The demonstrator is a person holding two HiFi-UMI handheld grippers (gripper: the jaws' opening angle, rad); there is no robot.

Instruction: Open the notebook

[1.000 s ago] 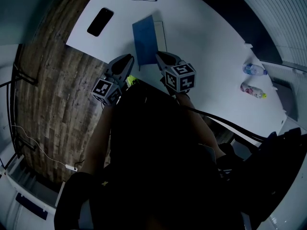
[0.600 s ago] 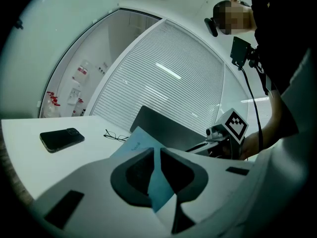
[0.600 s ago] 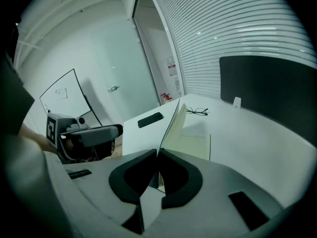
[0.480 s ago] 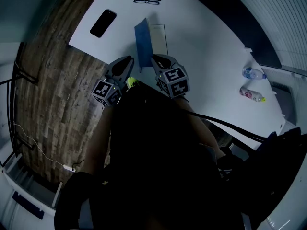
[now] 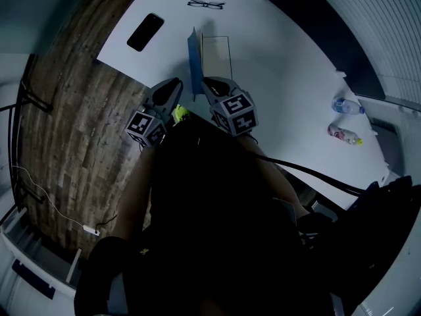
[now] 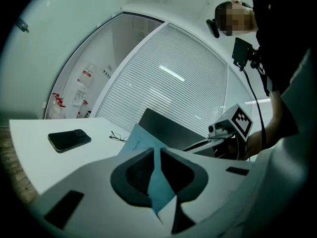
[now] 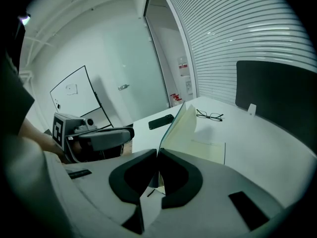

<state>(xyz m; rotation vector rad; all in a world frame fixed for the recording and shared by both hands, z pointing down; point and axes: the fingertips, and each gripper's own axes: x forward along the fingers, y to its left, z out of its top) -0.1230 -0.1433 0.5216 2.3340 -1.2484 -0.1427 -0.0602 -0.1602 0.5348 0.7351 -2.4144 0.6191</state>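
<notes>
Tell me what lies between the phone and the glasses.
Nothing: only bare white table between the phone and the glasses, per the head view.

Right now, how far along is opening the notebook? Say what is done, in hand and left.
Done: the blue cover stands upright off the page. In hand: the right claw pinches its near edge. Left: laying it flat on the table, likely toward the phone.

surface: white table (image 5: 276, 51) | on it: phone (image 5: 145, 32), glasses (image 5: 205, 4), notebook (image 5: 216, 54) (cover raised), two bottles (image 5: 345, 105)
</notes>
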